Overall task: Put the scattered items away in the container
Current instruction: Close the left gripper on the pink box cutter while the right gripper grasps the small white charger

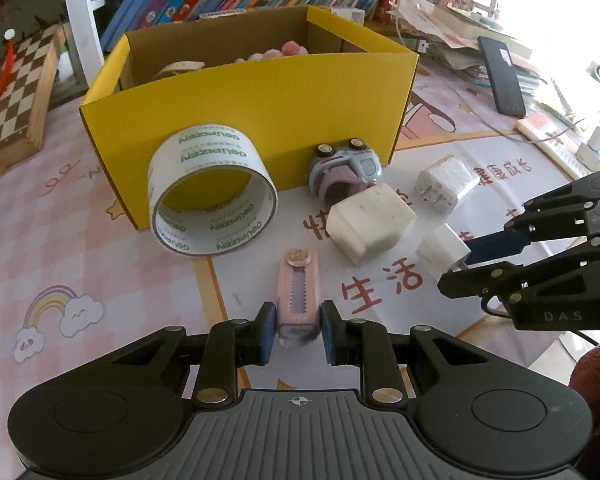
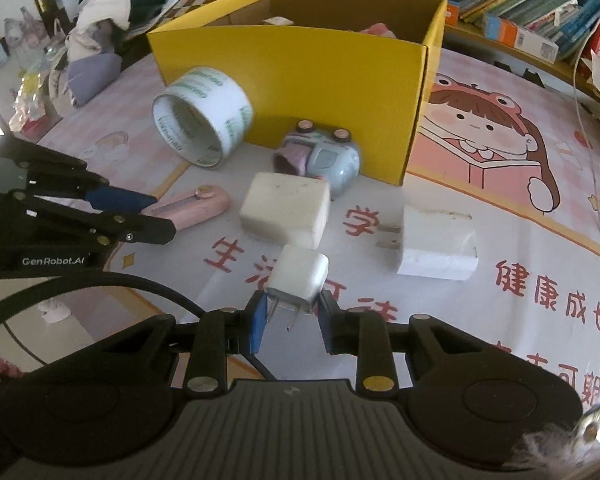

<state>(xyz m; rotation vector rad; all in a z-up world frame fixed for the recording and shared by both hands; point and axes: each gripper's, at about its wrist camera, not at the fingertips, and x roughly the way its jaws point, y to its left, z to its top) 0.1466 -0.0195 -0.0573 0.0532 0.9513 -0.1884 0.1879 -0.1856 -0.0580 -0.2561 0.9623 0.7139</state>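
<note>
My left claw [image 1: 298, 330] grips the pink utility knife [image 1: 298, 300] at its near end; my right claw [image 2: 290, 318] is clamped on a small white charger [image 2: 300, 278]; both sit just above the tabletop [image 1: 100, 240], near the yellow box [image 1: 256, 116], with the tape roll [image 1: 212, 196] leaning against it.

Both grippers angle down, the left gripper [image 1: 298, 326] clamped and the right gripper [image 2: 292, 320] likewise clamped.
</note>
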